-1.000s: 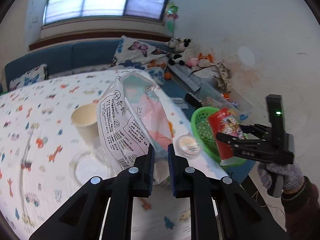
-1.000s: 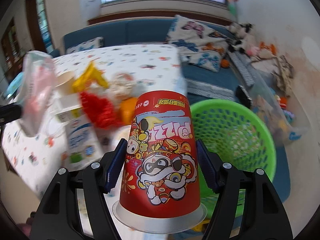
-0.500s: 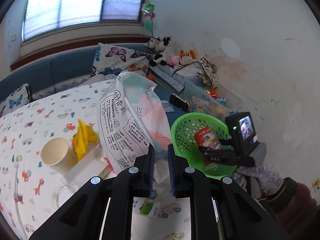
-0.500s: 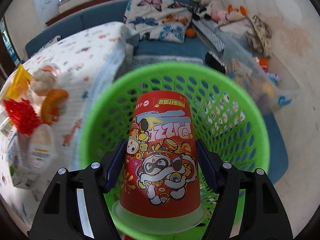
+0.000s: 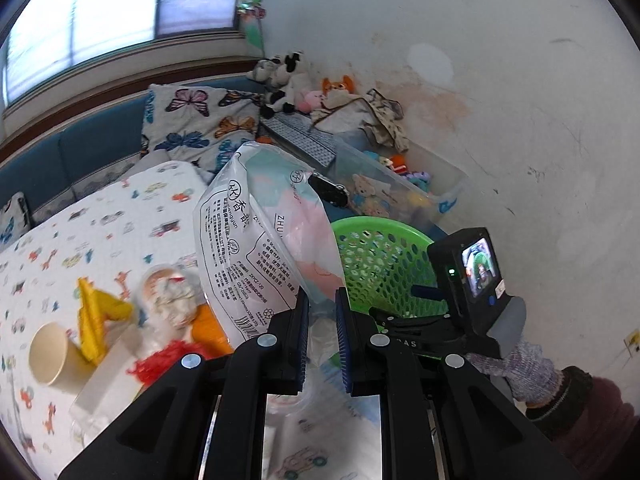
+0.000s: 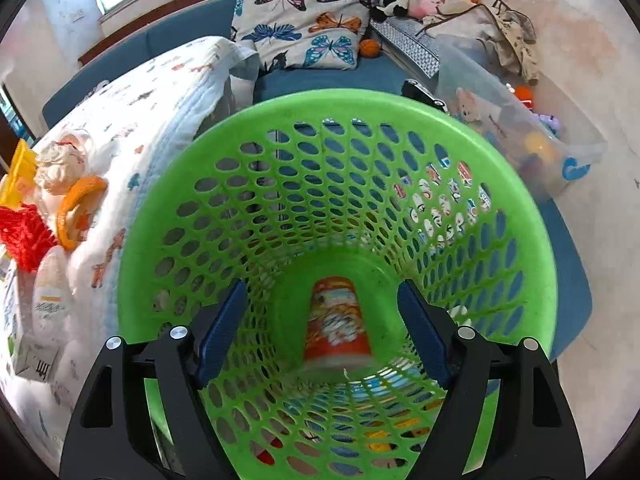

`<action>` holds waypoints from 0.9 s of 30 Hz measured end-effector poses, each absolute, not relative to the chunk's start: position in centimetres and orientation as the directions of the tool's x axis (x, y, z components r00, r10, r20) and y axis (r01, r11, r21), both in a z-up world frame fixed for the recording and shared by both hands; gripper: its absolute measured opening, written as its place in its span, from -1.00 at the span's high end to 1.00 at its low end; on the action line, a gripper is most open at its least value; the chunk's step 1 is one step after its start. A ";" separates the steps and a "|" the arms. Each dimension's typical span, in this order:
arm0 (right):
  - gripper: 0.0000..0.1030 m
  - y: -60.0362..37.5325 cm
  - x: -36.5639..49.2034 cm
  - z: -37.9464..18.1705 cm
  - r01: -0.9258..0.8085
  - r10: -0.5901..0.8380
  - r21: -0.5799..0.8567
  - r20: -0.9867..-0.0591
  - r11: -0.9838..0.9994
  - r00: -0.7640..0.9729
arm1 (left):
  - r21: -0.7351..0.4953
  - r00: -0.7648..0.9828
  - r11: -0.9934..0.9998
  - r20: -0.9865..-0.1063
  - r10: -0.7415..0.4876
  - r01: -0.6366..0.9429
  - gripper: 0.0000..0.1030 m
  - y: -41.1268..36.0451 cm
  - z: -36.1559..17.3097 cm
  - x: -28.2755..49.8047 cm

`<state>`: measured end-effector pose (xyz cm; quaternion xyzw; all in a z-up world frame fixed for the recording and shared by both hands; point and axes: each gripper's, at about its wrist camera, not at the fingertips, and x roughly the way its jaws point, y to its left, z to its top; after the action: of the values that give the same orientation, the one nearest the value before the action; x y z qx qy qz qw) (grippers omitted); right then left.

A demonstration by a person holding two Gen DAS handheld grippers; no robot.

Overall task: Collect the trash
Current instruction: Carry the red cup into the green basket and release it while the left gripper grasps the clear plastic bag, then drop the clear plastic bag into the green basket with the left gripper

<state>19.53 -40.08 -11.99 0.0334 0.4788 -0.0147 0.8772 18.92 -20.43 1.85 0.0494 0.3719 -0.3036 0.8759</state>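
The left gripper [image 5: 322,320] is clamped on a plastic bag [image 5: 264,240]; only the right wrist view shows the right gripper [image 6: 320,328] opening, the red cup [image 6: 336,328] loose inside the green basket [image 6: 340,108].

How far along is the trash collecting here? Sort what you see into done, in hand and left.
Done: the red printed paper cup lies inside the green perforated plastic basket, clear of the right tool, whose jaws are opening.
In hand: the left tool is shut on a white printed plastic bag.
Left: a beige paper cup, yellow wrapper and crumpled white wrapper remain on the tablecloth.
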 end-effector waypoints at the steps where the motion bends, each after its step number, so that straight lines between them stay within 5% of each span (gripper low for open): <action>1: -0.50 -40.2 19.1 -11.5 0.059 -0.004 0.034 -0.835 0.998 0.550 | -0.135 0.531 0.805 -0.687 -0.496 0.577 0.74 -21.2 1.6 19.1; 24: -0.56 -42.7 11.3 -6.5 0.083 -0.050 0.006 -0.760 0.997 0.648 | -0.147 0.369 0.728 -0.785 -0.498 0.669 0.62 -28.3 -4.4 19.8; 27: -0.56 -42.2 11.2 -6.3 0.078 -0.041 0.014 -0.756 0.997 0.654 | -0.151 0.381 0.732 -0.774 -0.506 0.664 0.16 -27.6 -4.3 19.4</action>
<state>11.24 -42.23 -6.29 0.0224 0.4148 -0.0326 0.9090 19.39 -27.63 -4.30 0.0924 0.4290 -0.3543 0.8258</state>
